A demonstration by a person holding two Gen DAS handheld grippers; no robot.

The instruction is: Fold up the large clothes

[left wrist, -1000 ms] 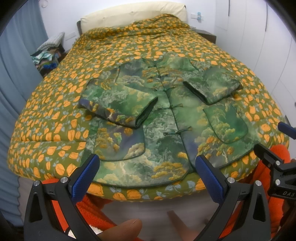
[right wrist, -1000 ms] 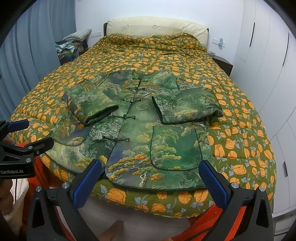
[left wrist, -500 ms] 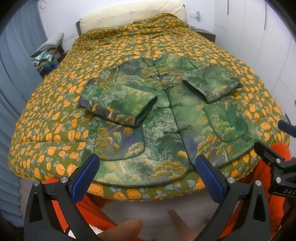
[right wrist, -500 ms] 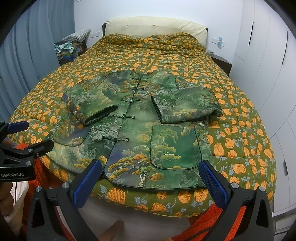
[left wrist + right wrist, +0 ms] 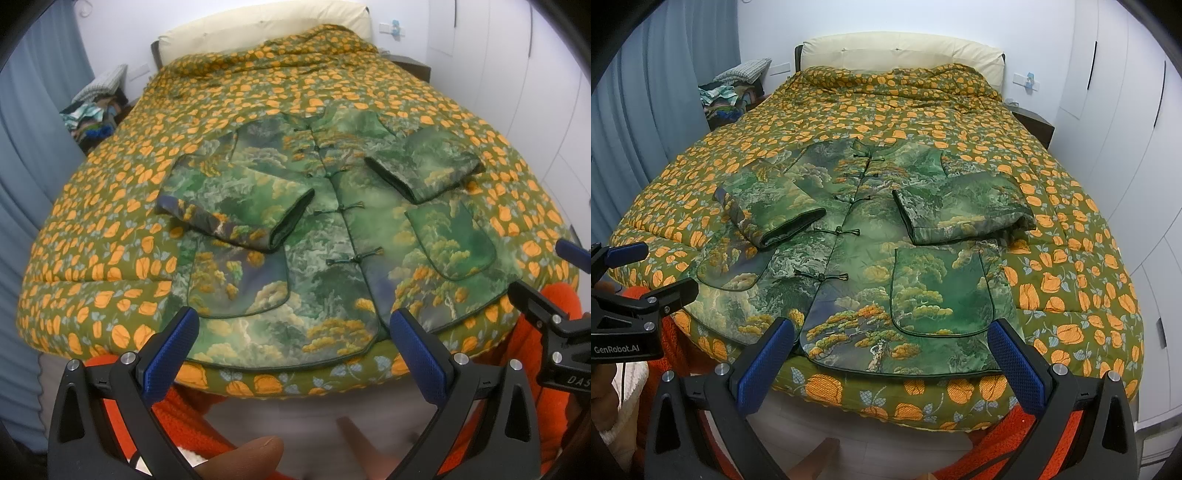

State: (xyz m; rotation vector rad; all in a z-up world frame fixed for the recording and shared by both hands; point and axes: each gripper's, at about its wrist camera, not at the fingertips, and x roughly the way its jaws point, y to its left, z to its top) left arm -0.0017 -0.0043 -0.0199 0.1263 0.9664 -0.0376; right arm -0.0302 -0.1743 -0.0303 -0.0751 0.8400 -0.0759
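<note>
Jacket [image 5: 332, 236] flat on floral duvet [image 5: 1071, 229], sleeves folded in; left gripper [image 5: 291, 350] and right gripper [image 5: 890, 354] both spread, empty, short of the hem; clothes pile [image 5: 729, 99] beside bed

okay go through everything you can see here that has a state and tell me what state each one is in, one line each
Jacket: flat on the bed, front up, frog buttons fastened.
Jacket's sleeves: both folded inward across the front.
Left hand-held gripper: open, empty, off the jacket's hem.
Right hand-held gripper: open, empty, off the hem.
Quilt: spread over the bed.
Wardrobe doors: closed.
</note>
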